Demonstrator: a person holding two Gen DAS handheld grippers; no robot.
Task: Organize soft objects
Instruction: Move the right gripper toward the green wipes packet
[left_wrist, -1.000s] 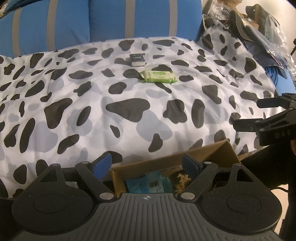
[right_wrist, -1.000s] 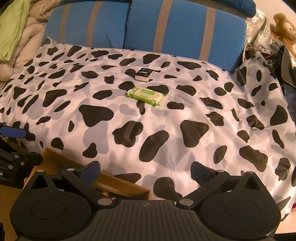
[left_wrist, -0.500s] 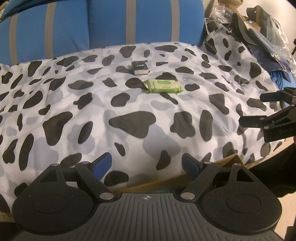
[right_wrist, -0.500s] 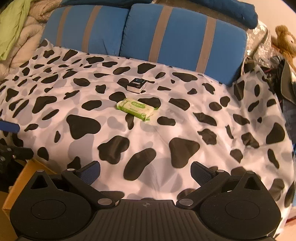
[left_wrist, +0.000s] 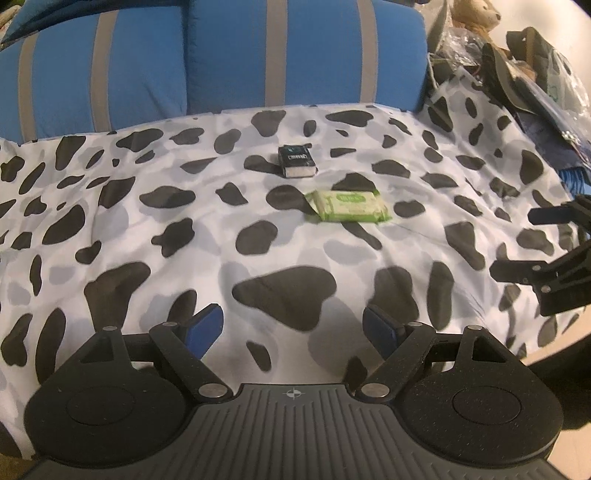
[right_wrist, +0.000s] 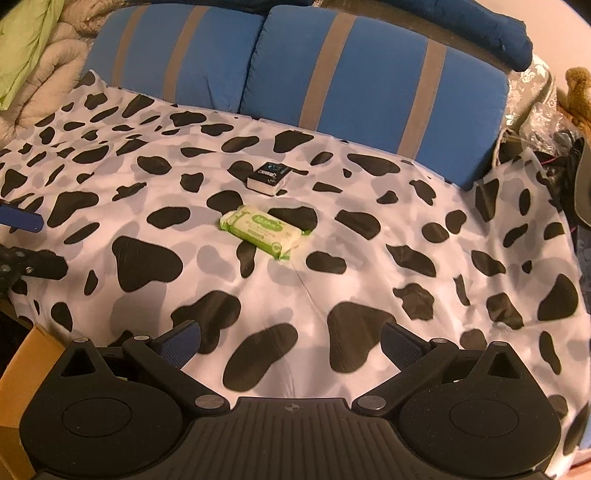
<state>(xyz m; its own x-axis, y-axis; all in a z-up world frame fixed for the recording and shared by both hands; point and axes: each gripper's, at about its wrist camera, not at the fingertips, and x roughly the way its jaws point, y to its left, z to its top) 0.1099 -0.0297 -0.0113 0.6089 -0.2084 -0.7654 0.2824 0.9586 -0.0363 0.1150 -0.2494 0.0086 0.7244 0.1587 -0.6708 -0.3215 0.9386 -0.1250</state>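
A green wipes pack (left_wrist: 347, 211) lies on the cow-print bed cover, also in the right wrist view (right_wrist: 263, 231). A small dark tissue pack (left_wrist: 296, 161) lies just behind it, seen too in the right wrist view (right_wrist: 269, 176). My left gripper (left_wrist: 293, 326) is open and empty, low over the cover well short of both packs. My right gripper (right_wrist: 290, 339) is open and empty, also short of them; it shows at the right edge of the left wrist view (left_wrist: 543, 242). The left gripper's fingers (right_wrist: 22, 236) show at the left edge of the right wrist view.
Blue striped cushions (left_wrist: 229, 59) back the bed. A corner of a cardboard box (right_wrist: 22, 373) sits at the lower left of the right wrist view. Clutter of bags and a plush toy (left_wrist: 476, 14) fills the right side. A beige quilt (right_wrist: 40, 74) is piled at the left.
Both grippers have moved forward over the bed toward the packs. The cardboard box with its contents has dropped out of the left wrist view. Both stay open.
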